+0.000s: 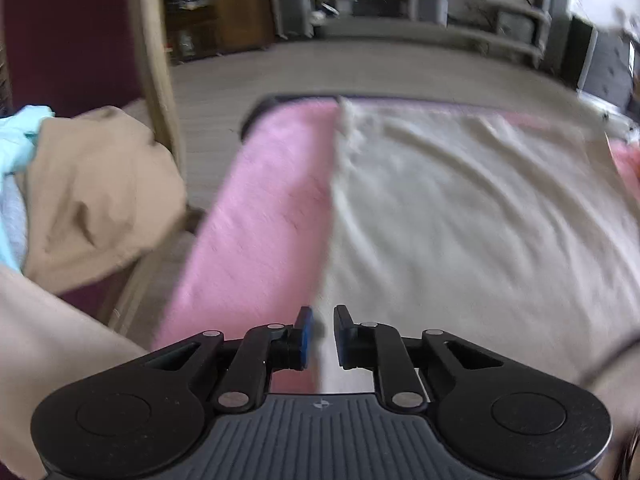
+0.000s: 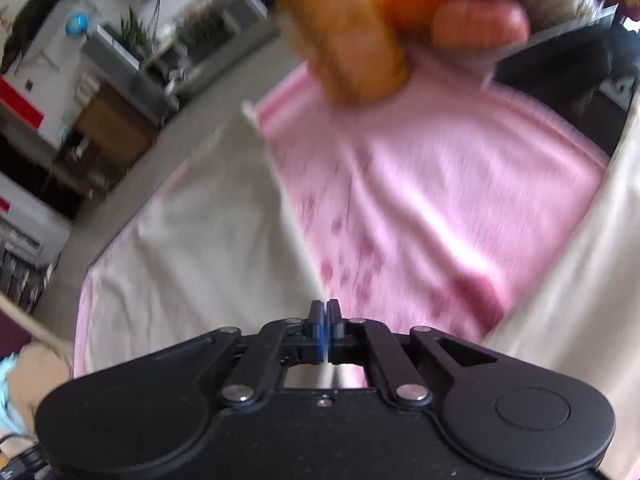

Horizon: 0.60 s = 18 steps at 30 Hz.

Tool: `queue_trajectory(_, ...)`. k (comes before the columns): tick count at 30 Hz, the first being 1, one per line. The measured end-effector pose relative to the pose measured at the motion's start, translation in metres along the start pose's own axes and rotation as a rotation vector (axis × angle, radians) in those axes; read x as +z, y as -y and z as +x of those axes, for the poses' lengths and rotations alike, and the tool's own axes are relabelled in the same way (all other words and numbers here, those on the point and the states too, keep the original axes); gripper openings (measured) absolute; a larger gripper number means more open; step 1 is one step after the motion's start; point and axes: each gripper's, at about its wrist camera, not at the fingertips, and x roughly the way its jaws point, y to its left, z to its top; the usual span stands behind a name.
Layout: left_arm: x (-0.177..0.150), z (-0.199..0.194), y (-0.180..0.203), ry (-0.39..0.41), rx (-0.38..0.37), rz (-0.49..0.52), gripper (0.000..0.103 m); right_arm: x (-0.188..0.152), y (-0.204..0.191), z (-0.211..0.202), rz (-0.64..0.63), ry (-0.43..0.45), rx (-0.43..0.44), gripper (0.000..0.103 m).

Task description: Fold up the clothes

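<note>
A cream garment (image 1: pixel 460 220) lies spread flat on a pink blanket (image 1: pixel 256 220). My left gripper (image 1: pixel 323 320) is open just above the garment's near left edge, with nothing between its fingers. In the right wrist view the same cream garment (image 2: pixel 192 248) lies left of the bare pink blanket (image 2: pixel 440 200). The garment's right edge runs straight into the tips of my right gripper (image 2: pixel 324 308). That gripper is shut, and a pale strip of cloth shows between its pads. Both views are blurred by motion.
A pile of beige clothes (image 1: pixel 92 200) and a light blue piece (image 1: pixel 20 140) sit on a wooden chair (image 1: pixel 156 80) to the left. Blurred orange objects (image 2: pixel 348 40) stand at the blanket's far end. Pale fabric (image 2: pixel 580 300) hangs at the right. Shelving (image 1: pixel 440 8) stands beyond the floor.
</note>
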Motion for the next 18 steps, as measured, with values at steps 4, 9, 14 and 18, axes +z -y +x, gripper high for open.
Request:
queue_trajectory(4, 0.036, 0.002, -0.005, 0.069, -0.024, -0.031, 0.017, 0.015, -0.026, -0.005, -0.046, 0.084, 0.072, 0.011)
queue_trajectory(9, 0.080, 0.032, 0.014, 0.088, -0.044, 0.020, 0.017, 0.051, -0.069, 0.011, -0.136, 0.124, 0.118, 0.036)
queue_trajectory(14, 0.099, 0.088, 0.035, 0.018, -0.051, 0.056, 0.015, 0.093, -0.089, 0.066, -0.226, 0.154, -0.001, 0.040)
queue_trajectory(18, 0.097, 0.105, 0.038, 0.024, -0.048, 0.103, 0.015, 0.109, -0.092, 0.112, -0.237, 0.147, -0.072, 0.038)
